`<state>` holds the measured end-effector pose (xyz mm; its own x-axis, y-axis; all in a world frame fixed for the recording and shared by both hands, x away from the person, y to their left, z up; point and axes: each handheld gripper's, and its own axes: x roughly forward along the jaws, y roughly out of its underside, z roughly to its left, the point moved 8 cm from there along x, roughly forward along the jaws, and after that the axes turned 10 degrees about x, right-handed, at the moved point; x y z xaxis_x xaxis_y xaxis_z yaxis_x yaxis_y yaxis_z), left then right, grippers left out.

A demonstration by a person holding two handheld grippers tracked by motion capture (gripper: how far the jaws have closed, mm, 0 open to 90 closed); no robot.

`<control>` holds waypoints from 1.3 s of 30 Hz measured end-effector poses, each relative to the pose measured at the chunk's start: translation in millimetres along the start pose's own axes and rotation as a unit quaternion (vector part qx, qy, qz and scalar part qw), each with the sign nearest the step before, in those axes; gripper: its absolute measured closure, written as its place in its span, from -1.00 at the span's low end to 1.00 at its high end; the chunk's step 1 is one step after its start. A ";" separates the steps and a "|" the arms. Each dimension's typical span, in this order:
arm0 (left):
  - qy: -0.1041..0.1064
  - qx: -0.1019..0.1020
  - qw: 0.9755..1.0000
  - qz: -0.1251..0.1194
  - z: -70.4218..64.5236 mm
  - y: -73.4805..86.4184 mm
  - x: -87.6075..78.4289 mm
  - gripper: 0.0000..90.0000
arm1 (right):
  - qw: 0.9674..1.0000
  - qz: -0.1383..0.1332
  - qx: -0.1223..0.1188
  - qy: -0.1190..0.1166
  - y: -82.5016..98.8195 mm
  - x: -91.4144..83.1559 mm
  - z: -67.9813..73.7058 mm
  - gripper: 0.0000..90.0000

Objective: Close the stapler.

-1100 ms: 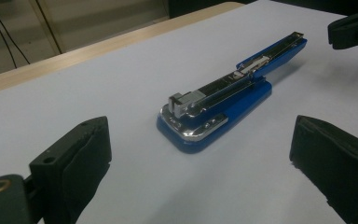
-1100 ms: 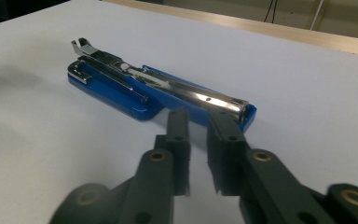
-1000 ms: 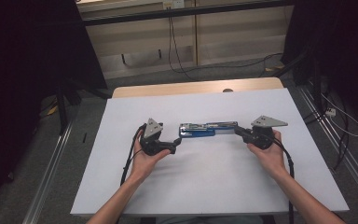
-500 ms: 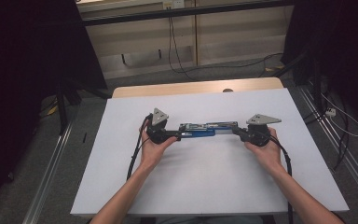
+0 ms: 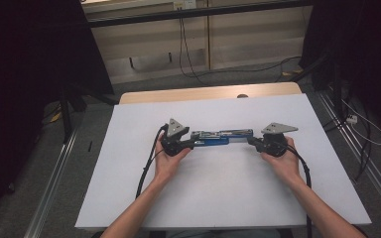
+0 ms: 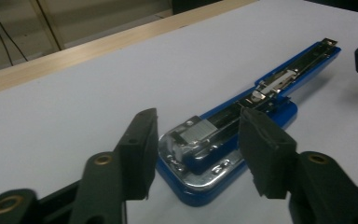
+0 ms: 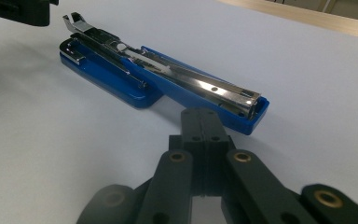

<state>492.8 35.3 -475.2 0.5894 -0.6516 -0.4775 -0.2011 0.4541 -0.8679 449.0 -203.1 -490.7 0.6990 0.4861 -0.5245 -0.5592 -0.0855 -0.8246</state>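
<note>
Blue stapler (image 6: 242,135) sits btwn left gripper (image 6: 205,154) jaws, just closing, not yet pinched; right gripper (image 7: 206,140) jaws shut. It could be pushed & slid away.

The scene holds one stapler (image 5: 222,137), blue with a metal top, opened out flat. There are two grippers: the left gripper (image 5: 194,144) and the right gripper (image 5: 252,141), each with two black jaws, one grey three-cornered plate on top and one trailing cable. Two hands hold them, the left hand (image 5: 167,159) and the right hand (image 5: 284,161). One table (image 5: 213,92) bears one white sheet (image 5: 218,193).
</note>
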 end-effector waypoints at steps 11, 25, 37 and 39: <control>0.032 0.011 0.999 0.006 -10.9 4.6 5.9 0.86 | 1.000 0.008 -0.001 0.008 2.5 2.7 -4.7 1.00; 0.029 0.013 0.999 0.024 -8.3 12.9 14.2 1.00 | 0.999 0.024 -0.005 0.021 5.9 6.8 -9.4 1.00; 0.029 0.022 0.998 0.055 -4.7 15.4 17.1 1.00 | 0.999 0.040 -0.011 0.029 7.0 10.8 -10.5 1.00; 0.028 0.023 0.998 0.054 -4.9 15.2 17.2 1.00 | 0.999 0.040 -0.007 0.031 6.9 10.9 -11.1 1.00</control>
<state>496.1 28.0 -497.3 0.5205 -0.6298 -0.5765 -0.2249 0.5502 -0.8042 457.7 -208.0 -504.4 0.6786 0.4232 -0.6004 -0.6088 -0.1334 -0.7820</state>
